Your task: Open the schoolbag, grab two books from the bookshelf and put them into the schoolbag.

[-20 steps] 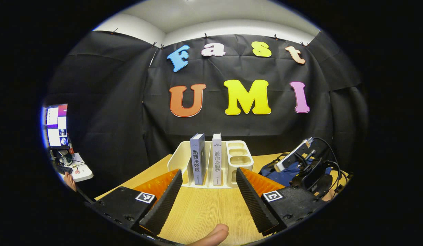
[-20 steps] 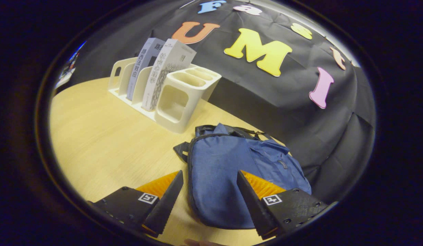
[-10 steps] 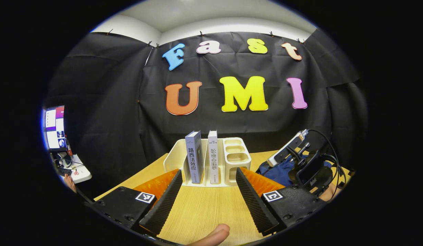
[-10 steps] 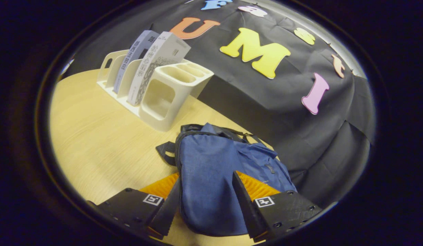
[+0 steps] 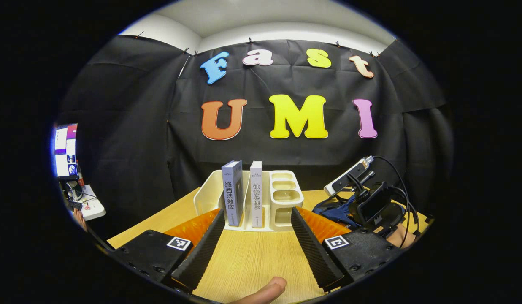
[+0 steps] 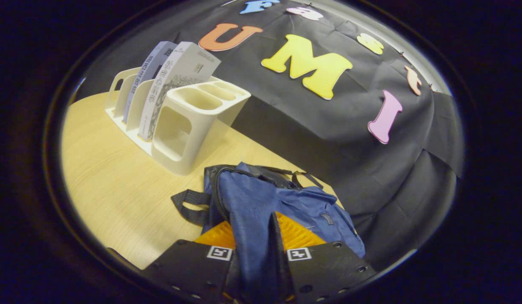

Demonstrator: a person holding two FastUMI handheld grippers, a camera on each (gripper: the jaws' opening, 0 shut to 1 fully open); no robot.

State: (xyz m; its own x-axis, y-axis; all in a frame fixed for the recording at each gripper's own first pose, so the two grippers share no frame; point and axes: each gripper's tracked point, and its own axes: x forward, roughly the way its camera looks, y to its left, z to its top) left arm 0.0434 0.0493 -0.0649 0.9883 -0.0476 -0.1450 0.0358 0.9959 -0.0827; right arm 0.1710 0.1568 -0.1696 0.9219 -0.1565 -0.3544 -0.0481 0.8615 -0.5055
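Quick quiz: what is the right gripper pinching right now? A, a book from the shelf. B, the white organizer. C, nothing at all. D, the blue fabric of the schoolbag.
D: in the right gripper view the right gripper has both fingers closed on a raised fold of the blue schoolbag, while both books stand in the bookshelf.

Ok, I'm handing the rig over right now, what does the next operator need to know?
Right tongs: shut on a fold of the blue schoolbag, which lies on the table right of the bookshelf.
Left tongs: open, holding nothing, above the table and pointed at the white bookshelf.
Books: the grey-blue book and the white book both stand upright in the bookshelf.
Done: the bag's fabric is gripped. Whether its zip is open, I cannot tell.
Left: open the schoolbag, then take both books and put them inside.
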